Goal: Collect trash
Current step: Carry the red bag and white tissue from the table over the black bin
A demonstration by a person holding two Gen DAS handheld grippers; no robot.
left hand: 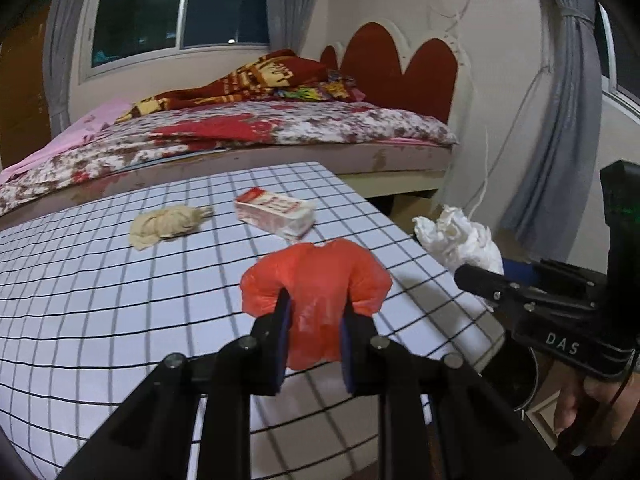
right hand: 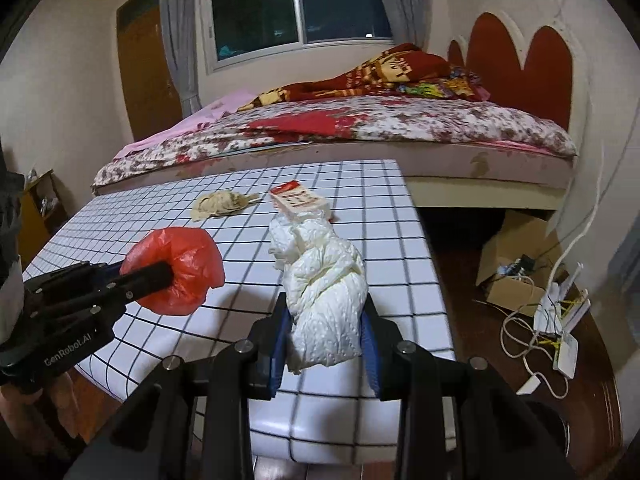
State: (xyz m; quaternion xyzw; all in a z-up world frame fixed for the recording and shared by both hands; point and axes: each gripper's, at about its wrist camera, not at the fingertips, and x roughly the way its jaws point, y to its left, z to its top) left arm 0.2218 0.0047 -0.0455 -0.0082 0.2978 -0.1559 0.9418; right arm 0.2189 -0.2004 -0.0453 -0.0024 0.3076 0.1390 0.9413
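My left gripper (left hand: 316, 300) is shut on a crumpled red plastic bag (left hand: 320, 276) and holds it above the checked table (left hand: 120, 288). It also shows in the right wrist view (right hand: 168, 272) with the red bag (right hand: 180, 256). My right gripper (right hand: 326, 304) is shut on a wad of white tissue paper (right hand: 320, 292), held over the table's right side; the wad shows in the left wrist view (left hand: 460, 240) too. A beige crumpled wad (left hand: 168, 224) and a red-and-white carton (left hand: 276, 212) lie on the table further back.
A bed (left hand: 240, 132) with a floral cover stands behind the table. To the right on the wooden floor are a cardboard box (right hand: 516, 264), white cables and a white router (right hand: 560, 320). A dark round rim (left hand: 524, 376) sits low beside the table.
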